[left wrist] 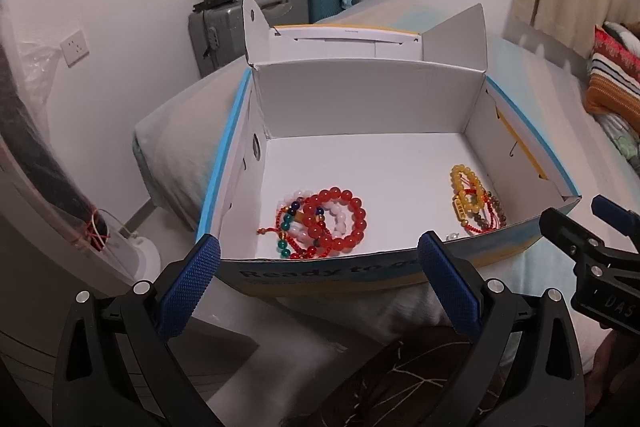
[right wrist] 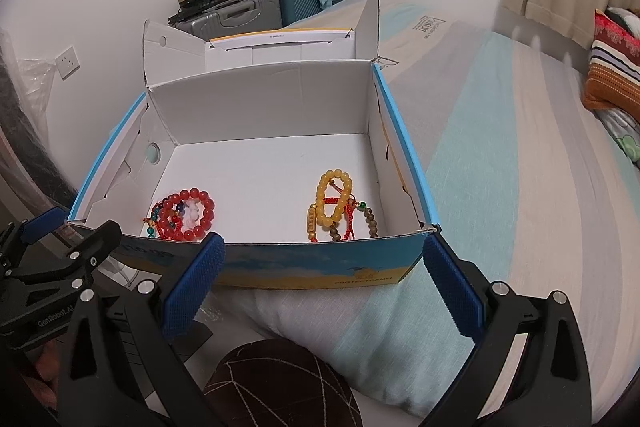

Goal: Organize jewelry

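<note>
Beaded bracelets: red pile [left wrist: 320, 223] lower centre, yellow pile [right wrist: 332, 207] centre-right, both in box [right wrist: 264, 79]. Light, slippery, tangled; pinch one strand. Left tool [left wrist: 320, 267] and right tool [right wrist: 324, 267] wide, empty.

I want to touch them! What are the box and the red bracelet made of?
The box looks like thin cardboard: matte white inside, with creased flaps and printed outside. The red bracelet has round, shiny beads, maybe glass, stone or plastic; the pictures can't settle which.
</note>
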The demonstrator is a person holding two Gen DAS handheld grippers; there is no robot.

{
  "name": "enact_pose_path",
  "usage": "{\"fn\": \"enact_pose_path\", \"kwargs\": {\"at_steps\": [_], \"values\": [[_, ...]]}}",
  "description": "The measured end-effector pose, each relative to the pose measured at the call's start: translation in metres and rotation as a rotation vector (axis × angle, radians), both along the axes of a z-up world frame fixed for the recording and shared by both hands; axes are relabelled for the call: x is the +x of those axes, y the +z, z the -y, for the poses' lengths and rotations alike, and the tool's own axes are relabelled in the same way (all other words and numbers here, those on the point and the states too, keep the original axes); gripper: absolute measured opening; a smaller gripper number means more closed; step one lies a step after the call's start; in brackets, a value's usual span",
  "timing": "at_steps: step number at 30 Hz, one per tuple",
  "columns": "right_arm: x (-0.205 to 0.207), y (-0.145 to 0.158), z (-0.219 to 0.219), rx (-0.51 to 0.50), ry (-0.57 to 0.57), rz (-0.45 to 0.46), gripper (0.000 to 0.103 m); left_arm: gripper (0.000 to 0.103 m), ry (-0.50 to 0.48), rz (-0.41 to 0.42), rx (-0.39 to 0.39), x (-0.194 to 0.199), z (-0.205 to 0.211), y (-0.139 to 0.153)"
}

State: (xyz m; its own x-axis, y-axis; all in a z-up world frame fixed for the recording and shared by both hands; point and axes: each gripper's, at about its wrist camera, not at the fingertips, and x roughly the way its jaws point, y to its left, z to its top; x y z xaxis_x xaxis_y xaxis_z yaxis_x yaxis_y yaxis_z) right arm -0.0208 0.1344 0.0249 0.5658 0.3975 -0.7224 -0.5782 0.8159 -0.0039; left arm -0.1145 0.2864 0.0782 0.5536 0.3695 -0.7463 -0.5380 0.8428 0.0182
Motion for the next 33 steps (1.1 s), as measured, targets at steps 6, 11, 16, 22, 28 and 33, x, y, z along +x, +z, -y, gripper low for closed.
{"fn": "enact_pose_path", "kwargs": {"at_steps": [6, 11, 16, 22, 28, 33], "values": [[0.0002, 0.0000, 0.0004, 0.001, 0.000, -0.001, 0.095, 0.097, 0.000, -0.004, 0.022, 0.0003, 0.0020, 0.0016], [-0.0011, -0.0002, 0.0001, 0.002, -0.004, -0.003, 0.095, 0.097, -0.014, 0.003, 0.037, 0.0006, 0.0064, 0.0023], [-0.0027, -0.0004, 0.0001, 0.004, -0.007, -0.002, 0.095, 0.097, -0.021, 0.001, 0.034, 0.0019, 0.0089, 0.0021], [-0.0011, 0.0010, 0.0018, 0.012, -0.012, -0.006, 0.095, 0.097, -0.020, 0.001, 0.014, 0.0026, 0.0068, 0.0027], [-0.0002, 0.0010, 0.0019, 0.014, -0.013, -0.007, 0.095, 0.097, -0.007, 0.007, 0.026, 0.0008, 0.0066, 0.0038], [-0.0003, 0.0008, 0.0022, 0.014, -0.014, -0.007, 0.095, 0.097, -0.011, 0.014, 0.008, 0.0008, 0.0065, 0.0035]]}}
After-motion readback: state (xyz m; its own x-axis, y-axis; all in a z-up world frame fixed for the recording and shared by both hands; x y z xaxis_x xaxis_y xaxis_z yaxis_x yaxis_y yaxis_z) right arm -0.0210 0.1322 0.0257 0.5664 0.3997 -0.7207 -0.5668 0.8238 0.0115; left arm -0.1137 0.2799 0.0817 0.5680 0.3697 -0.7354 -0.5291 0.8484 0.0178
